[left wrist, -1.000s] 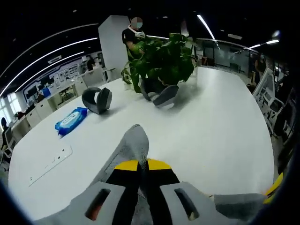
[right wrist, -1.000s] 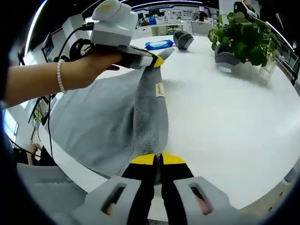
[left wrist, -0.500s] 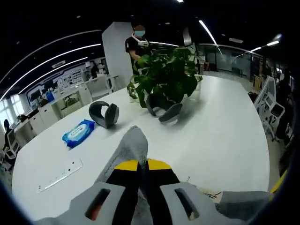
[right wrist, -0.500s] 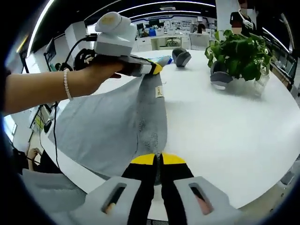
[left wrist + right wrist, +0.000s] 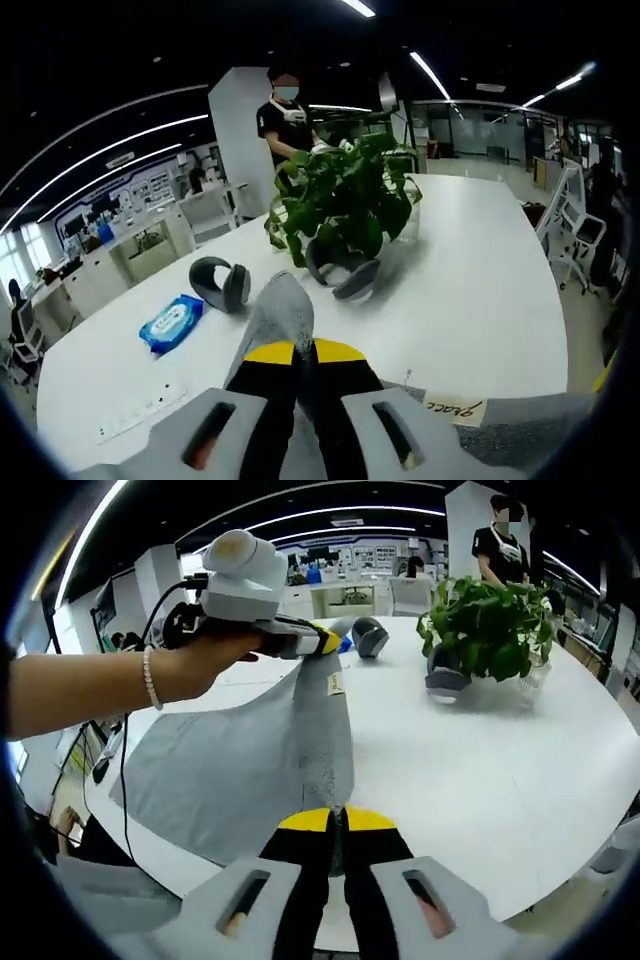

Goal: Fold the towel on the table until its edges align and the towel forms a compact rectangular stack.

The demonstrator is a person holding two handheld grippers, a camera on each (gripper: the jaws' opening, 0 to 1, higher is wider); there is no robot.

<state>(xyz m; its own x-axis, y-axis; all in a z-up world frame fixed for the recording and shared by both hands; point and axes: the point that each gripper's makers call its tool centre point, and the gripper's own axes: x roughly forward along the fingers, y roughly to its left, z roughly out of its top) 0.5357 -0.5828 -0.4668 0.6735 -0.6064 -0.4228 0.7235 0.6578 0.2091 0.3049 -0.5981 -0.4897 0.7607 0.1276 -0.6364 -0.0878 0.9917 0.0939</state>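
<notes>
A grey towel (image 5: 250, 760) hangs stretched in the air above the white table (image 5: 480, 770), held up by two corners. My right gripper (image 5: 336, 818) is shut on the near corner. My left gripper (image 5: 326, 638), held by a hand with a bead bracelet, is shut on the far corner. In the left gripper view the same gripper (image 5: 304, 350) pinches the towel corner (image 5: 280, 315), which sticks up past the yellow tips. A small label (image 5: 335, 684) shows on the towel's taut edge.
A potted green plant (image 5: 345, 200) stands mid-table with two grey curved objects (image 5: 222, 283) near it. A blue wipes packet (image 5: 171, 323) and a white strip (image 5: 135, 415) lie to the left. A person (image 5: 283, 115) stands behind the plant. Office desks fill the background.
Both grippers have risen, lifting the towel higher off the table. The plant and grey objects sit lower and nearer in both views.
</notes>
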